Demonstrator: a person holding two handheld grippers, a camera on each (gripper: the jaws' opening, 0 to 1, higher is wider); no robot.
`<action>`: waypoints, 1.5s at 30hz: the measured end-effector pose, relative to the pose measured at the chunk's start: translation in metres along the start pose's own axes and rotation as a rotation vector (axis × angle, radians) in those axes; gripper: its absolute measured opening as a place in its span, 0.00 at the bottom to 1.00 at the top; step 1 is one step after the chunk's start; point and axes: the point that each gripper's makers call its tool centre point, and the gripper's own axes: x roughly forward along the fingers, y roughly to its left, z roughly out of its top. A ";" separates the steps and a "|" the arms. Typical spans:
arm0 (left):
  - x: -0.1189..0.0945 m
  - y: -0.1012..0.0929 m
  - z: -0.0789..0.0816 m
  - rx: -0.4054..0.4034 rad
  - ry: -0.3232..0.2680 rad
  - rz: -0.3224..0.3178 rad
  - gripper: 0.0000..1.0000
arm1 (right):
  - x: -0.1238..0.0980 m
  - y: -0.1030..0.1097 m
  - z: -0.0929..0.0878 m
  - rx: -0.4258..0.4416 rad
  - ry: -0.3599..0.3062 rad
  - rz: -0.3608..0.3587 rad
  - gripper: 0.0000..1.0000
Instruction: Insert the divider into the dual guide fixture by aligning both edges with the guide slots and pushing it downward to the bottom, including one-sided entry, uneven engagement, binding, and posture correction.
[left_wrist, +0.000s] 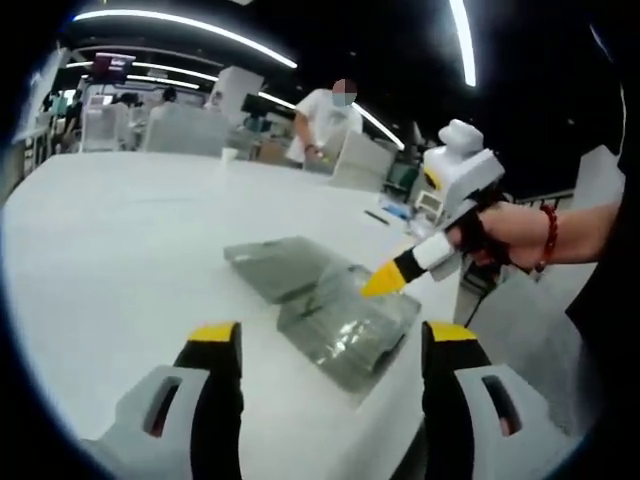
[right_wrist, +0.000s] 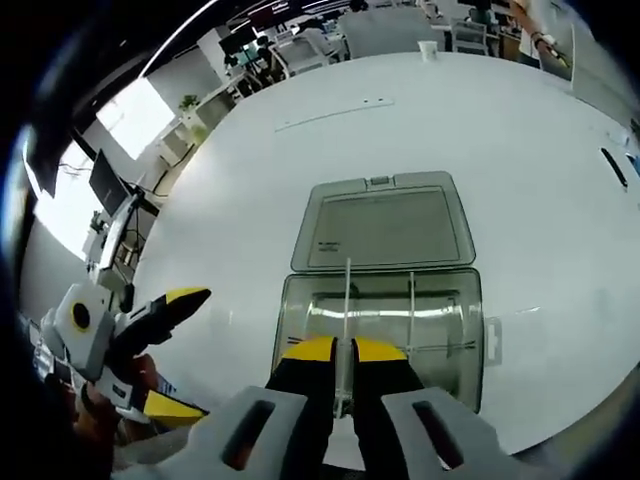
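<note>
Right tongs (right_wrist: 343, 350) pinch the divider (right_wrist: 347, 300) over the fixture (right_wrist: 380, 330); left tongs (left_wrist: 330, 335) gape empty.

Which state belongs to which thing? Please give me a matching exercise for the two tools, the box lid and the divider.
Things:
1 left tool
2 right tool
3 lid
4 divider

States:
A lies open on the table
B held edge-on between two jaws
C jaws apart, empty
D jaws shut on something thin

Pairs: 1-C, 2-D, 3-A, 4-B
</note>
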 end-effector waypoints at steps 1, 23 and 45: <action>0.000 0.000 0.000 -0.001 0.000 0.000 0.71 | 0.000 0.000 0.000 0.000 -0.001 -0.001 0.00; -0.001 0.002 0.000 -0.005 -0.005 0.002 0.71 | 0.005 0.002 0.000 -0.057 0.009 -0.005 0.00; 0.001 -0.001 0.002 -0.003 -0.002 -0.008 0.71 | 0.006 0.005 0.002 -0.018 0.008 0.019 0.00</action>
